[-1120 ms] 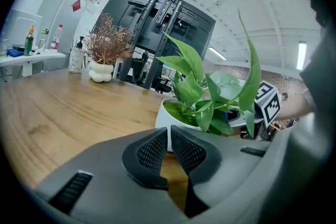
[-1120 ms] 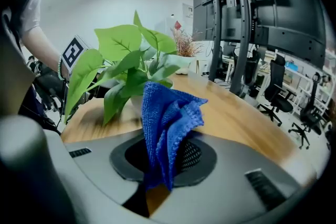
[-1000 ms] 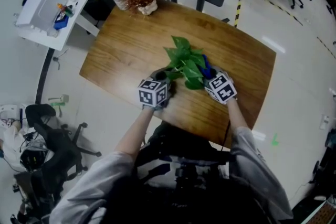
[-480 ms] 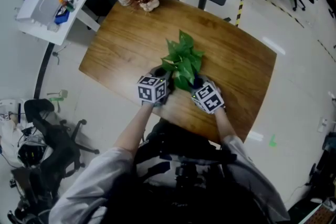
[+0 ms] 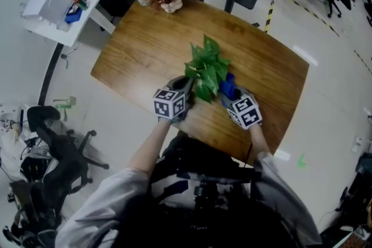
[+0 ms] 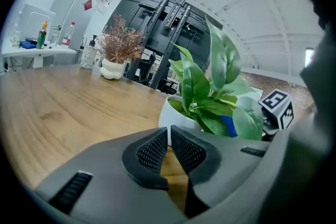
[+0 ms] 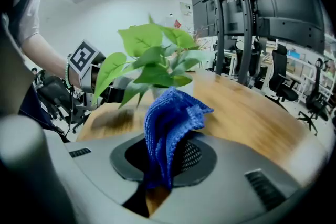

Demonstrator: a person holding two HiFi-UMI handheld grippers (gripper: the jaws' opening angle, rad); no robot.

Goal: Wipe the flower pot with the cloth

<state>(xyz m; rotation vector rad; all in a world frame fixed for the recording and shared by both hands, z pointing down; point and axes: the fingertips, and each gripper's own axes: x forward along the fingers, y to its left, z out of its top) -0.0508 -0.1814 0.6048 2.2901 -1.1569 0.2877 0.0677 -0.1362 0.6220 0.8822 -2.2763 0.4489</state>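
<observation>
Jaws clamped on blue cloth point(image 7: 170, 123) at right gripper point(image 7: 168, 160), flower pot point(image 6: 178, 115) just ahead; nearly together and empty at left gripper point(image 6: 168, 132), just short of pot's white wall. Wiping apparently under way, far from finished.

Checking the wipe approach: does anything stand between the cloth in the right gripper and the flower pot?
Only the plant's own leaves: they droop over the side of the flower pot facing the blue cloth clamped in the right gripper. No other thing shows between them.
</observation>
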